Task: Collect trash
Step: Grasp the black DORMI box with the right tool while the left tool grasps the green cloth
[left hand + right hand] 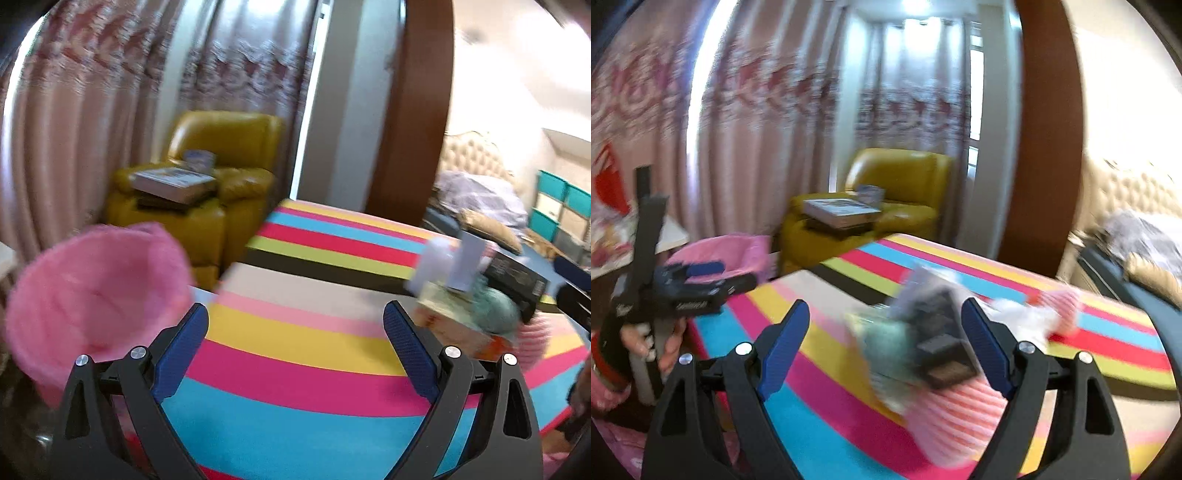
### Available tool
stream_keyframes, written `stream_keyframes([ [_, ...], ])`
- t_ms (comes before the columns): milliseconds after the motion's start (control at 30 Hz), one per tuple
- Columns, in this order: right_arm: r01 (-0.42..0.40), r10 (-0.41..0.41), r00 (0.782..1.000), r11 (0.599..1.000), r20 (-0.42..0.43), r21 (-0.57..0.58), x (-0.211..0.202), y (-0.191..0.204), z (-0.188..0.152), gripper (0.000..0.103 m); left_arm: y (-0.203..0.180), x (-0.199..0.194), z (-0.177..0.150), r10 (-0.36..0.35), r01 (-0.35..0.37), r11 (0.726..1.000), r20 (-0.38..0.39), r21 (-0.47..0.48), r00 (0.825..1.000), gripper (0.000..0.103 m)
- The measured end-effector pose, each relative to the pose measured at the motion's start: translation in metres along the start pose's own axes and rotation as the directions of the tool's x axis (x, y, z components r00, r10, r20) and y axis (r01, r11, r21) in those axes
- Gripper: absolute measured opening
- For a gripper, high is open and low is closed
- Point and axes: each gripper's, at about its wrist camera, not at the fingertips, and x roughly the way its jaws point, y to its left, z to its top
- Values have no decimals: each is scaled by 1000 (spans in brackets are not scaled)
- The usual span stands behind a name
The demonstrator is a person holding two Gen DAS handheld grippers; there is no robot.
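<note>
A pink-lined trash bin (96,291) stands off the table's left edge; it also shows in the right wrist view (735,254). A blurred pile of trash (919,332), with a greenish wad, a dark box and pink ribbed paper (956,417), lies on the striped table. In the left wrist view the pile (476,306) is right of my fingers. My left gripper (295,325) is open and empty above the table beside the bin; it also shows in the right wrist view (698,280). My right gripper (884,321) is open, its fingers either side of the pile.
The table (295,369) has a bright striped cloth. A yellow armchair (207,177) with books stands behind it by pink curtains. A brown door frame (417,110) and a bed (480,184) lie at the right. A white crumpled piece (1023,317) lies further right.
</note>
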Motion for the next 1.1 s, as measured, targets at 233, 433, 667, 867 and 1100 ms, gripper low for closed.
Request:
stream_keyframes([
  [233, 87, -87, 995, 996, -46, 11, 14, -23, -16, 70, -38, 4, -32, -52, 53, 998, -41, 17, 998, 89],
  [433, 115, -114, 990, 993, -88, 0, 35, -20, -21, 62, -45, 10, -47, -75, 80, 996, -90, 46, 993, 89],
  [667, 117, -114, 988, 993, -102, 32, 41, -27, -28, 49, -58, 12, -44, -114, 124, 989, -111, 83, 987, 89],
  [867, 108, -107, 994, 992, -20, 62, 13, -37, -24, 44, -84, 17, -31, -177, 189, 977, -121, 98, 977, 89],
  [1100, 145, -149, 987, 986, 59, 77, -22, -49, -25, 41, -124, 29, -20, -219, 231, 963, -99, 137, 971, 89],
])
